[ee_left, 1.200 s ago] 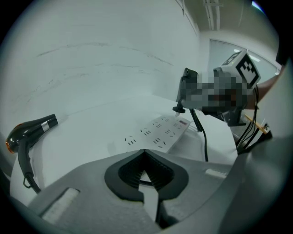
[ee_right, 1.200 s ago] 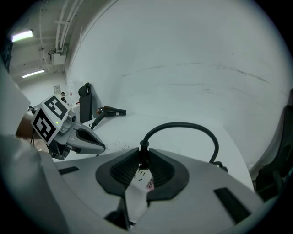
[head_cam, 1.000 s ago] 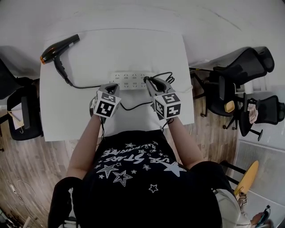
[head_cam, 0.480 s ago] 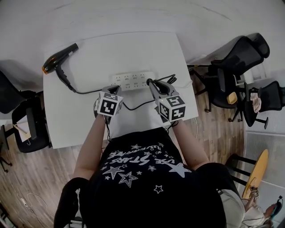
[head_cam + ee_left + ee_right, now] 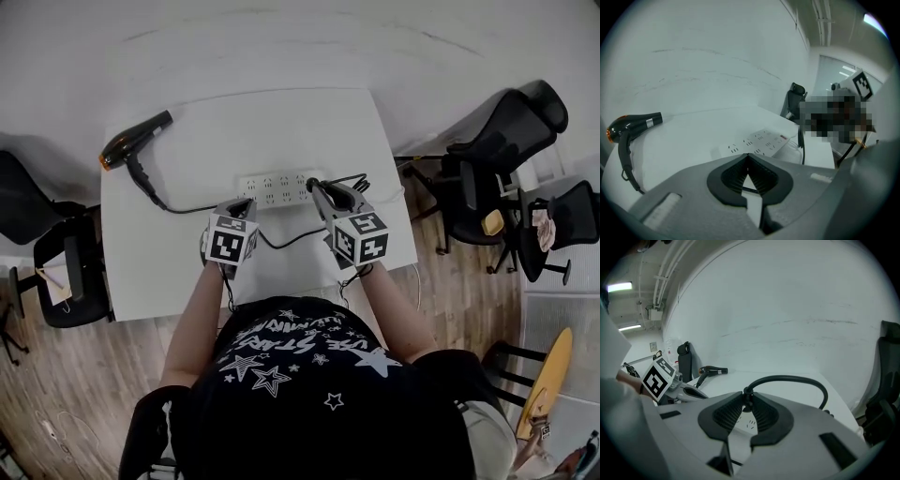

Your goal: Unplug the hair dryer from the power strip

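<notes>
The hair dryer (image 5: 134, 142), one black plastic barrel with an orange rear cap and a bent handle, lies on its side at the far left corner of the white rectangular desk (image 5: 281, 117), well apart from both tools. Its thin black cord (image 5: 183, 208) runs over the smooth desk top toward the single power strip (image 5: 278, 187), a long white plastic bar with rows of sockets lying crosswise mid-desk. There are two grey tools, each carrying one cube (image 5: 232, 242) with black-and-white square markers. The right tool (image 5: 748, 393) has its ribbed black pads clamped on the black plug (image 5: 747, 398) above the strip's right end, with cord arching away in a loop; whether the pins are clear of the socket cannot be told. The left tool (image 5: 748, 153) has its jaw tips pressed together, holding nothing, near the strip's left front edge.
</notes>
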